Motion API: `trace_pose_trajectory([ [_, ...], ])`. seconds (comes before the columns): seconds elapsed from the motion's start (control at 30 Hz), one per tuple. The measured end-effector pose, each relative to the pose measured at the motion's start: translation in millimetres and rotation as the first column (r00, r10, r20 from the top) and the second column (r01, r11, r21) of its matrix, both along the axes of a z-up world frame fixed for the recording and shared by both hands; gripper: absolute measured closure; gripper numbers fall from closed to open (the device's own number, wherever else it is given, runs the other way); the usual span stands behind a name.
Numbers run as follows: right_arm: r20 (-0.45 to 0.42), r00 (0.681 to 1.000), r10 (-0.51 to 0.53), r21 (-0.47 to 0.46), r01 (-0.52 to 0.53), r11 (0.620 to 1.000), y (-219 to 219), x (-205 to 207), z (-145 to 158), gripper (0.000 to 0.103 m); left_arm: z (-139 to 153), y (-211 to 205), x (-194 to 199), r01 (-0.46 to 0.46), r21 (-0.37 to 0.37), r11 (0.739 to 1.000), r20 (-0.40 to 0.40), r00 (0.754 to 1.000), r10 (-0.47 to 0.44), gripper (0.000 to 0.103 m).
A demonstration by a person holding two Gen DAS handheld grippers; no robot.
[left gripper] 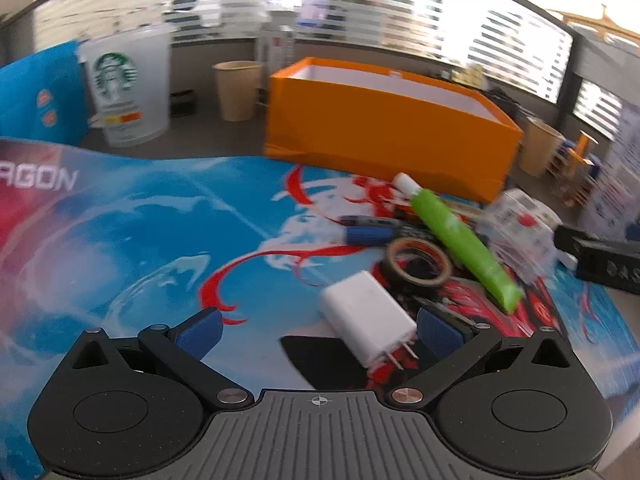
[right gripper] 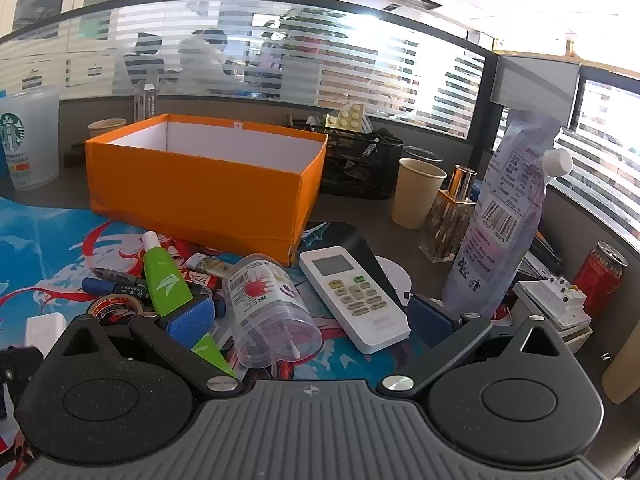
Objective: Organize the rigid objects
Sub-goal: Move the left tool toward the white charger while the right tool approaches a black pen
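Office partitioned by striped glass; grey table [right gripper: 360, 216] partly covered by a printed mat [left gripper: 140, 240]. Orange box [right gripper: 208, 188] is set at the mat's far edge, its interior seen empty so far as visible. Remote control [right gripper: 354, 296], clear plastic cup [right gripper: 272, 312] on its side, green tube [right gripper: 164, 280], white charger [left gripper: 368, 320], tape roll [left gripper: 418, 266] and blue markers [left gripper: 368, 235] are found loose before the box. Left gripper [left gripper: 318, 330] is held wide open, the charger just inside its right finger. Right gripper [right gripper: 312, 312] is likewise open above the cup. Sorting is judged barely begun; all items remain outside the box.
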State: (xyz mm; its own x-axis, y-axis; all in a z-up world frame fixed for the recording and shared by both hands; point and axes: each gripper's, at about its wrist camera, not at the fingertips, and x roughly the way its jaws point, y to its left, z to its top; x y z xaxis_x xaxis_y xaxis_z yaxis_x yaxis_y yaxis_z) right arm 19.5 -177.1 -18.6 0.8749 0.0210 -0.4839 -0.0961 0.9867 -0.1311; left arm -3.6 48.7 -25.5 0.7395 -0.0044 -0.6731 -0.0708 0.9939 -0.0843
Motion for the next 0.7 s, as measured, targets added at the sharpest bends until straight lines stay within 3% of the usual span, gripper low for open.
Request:
trace_pose_trajectory([
  [0.13,-0.006,1.0,0.0,0.006,0.0,1.0,-0.2,0.9,-1.2,0.0,1.4,0.5,-2.1,-0.026,0.026,0.999,0.043,0.999,0.025,0.0],
  [0.27,-0.003,1.0,0.001,0.006,-0.001,1.0,-0.1,1.1,-1.5,0.0,0.6,5.2,-7.6,-0.003,-0.021,1.0,0.114,0.994,0.006,0.0],
  [0.4,0.001,1.0,0.003,0.015,-0.003,1.0,-0.7,1.1,-2.4,0.0,-3.6,1.6,-4.8,0.059,-0.012,0.998,0.061,0.996,-0.058,0.0],
  [0.7,-0.03,0.997,0.072,0.09,-0.069,0.993,-5.1,-1.1,-5.6,0.0,-15.9,-0.4,-9.6,0.123,0.007,0.992,0.033,0.992,-0.123,0.0],
])
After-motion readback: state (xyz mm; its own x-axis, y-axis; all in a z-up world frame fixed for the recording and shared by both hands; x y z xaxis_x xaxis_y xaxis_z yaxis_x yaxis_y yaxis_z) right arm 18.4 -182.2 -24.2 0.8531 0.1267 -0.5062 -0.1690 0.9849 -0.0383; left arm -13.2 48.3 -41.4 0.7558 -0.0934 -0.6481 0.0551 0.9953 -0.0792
